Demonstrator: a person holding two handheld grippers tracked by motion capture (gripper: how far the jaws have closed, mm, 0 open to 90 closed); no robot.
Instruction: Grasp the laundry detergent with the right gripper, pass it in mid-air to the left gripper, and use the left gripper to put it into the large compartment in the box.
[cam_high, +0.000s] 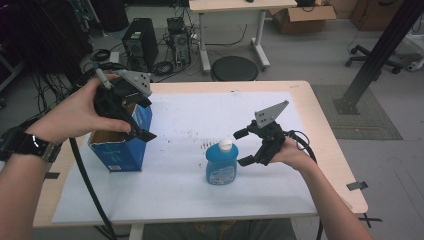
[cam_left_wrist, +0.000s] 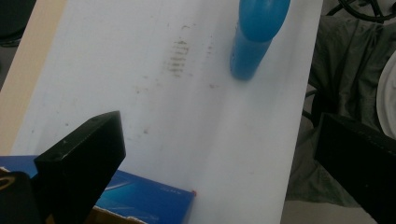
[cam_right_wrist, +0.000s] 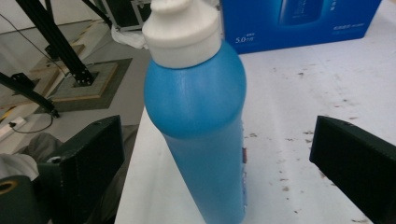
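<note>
Right gripper view: bottle (cam_right_wrist: 196, 121) btwn open right gripper (cam_right_wrist: 215, 154) jaws, untouched.

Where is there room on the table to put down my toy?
The white mat is bare behind the blue bottle and in front of it. It is crowded between the blue box and the bottle, where both hand-held grippers are.

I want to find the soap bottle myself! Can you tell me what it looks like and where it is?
Look at the white sheet covering the wooden table. Near its middle, between the open blue box on the left and the right tongs, stands the bottle. It is the only rounded blue thing, upright, with a white cap on top.
</note>
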